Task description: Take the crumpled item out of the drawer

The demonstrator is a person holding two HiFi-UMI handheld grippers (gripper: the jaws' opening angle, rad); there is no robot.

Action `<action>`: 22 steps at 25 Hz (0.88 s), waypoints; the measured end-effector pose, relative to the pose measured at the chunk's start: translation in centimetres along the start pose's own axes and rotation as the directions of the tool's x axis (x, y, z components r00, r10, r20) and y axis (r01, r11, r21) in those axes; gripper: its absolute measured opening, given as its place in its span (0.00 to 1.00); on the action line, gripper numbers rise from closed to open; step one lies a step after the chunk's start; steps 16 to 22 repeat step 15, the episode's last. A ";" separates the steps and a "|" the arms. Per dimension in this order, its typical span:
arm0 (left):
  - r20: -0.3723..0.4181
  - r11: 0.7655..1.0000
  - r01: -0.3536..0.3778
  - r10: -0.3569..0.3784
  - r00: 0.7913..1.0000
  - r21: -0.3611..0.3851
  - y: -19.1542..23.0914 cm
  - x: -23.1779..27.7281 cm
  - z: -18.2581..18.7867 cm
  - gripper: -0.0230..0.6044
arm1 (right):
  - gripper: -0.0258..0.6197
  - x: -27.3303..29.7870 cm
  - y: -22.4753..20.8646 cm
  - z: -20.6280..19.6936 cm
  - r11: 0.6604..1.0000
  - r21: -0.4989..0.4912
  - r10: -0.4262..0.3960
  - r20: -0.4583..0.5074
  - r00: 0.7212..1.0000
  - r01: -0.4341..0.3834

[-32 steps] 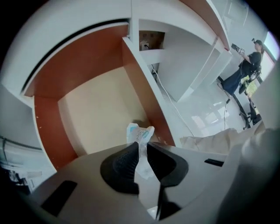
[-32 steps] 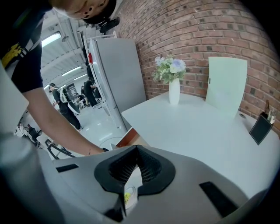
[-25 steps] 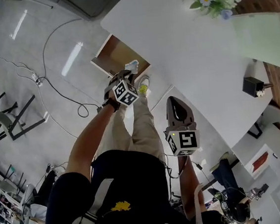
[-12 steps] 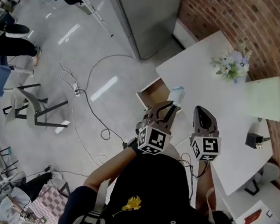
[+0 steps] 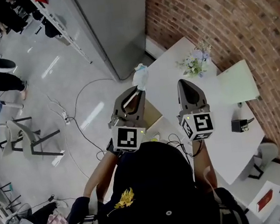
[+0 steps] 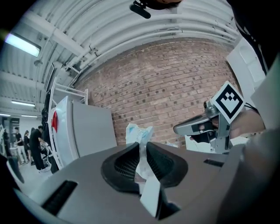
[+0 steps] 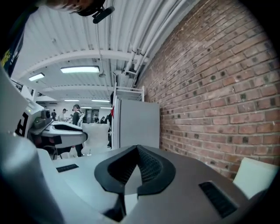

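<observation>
The crumpled item (image 5: 140,77), a white wad with blue print, sticks out past the tips of my left gripper (image 5: 137,90), which is shut on it and held high in front of the person. In the left gripper view the crumpled item (image 6: 138,134) is pinched between the dark pads (image 6: 124,164) of the left gripper (image 6: 141,151). My right gripper (image 5: 187,83) is beside it, shut and holding nothing; in its own view the right gripper (image 7: 137,154) has its jaws together. The open drawer (image 5: 153,113) shows far below, between the two grippers.
A white table (image 5: 173,75) stands against the brick wall (image 5: 229,15), with a flower bunch (image 5: 194,63), a pale green sheet (image 5: 237,81) and a small black device (image 5: 238,125). A grey cabinet (image 5: 113,27) stands at the back. Cables (image 5: 81,120) and chairs (image 5: 28,140) are on the floor.
Both grippers have risen from down by the drawer to high in front of the person. The left one carried the crumpled item up with it. The head view swung toward the brick wall.
</observation>
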State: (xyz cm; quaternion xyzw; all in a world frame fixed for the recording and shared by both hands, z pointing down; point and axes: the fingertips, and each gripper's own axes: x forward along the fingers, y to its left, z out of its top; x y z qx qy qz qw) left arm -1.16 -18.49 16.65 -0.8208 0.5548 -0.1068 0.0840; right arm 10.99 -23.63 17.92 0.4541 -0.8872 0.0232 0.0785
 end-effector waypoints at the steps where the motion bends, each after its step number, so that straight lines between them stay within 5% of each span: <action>1: 0.006 1.000 0.007 -0.007 1.000 0.003 -0.1 0.2 0.4 0.14 | 0.08 -0.2 -0.5 0.8 1.000 0.000 -0.010 0.016 1.000 0.010; 22: 0.037 0.998 0.066 -0.066 0.997 0.004 -1.2 1.2 2.4 0.14 | 0.08 -2.0 -2.6 2.6 0.997 0.012 -0.079 0.058 0.995 0.078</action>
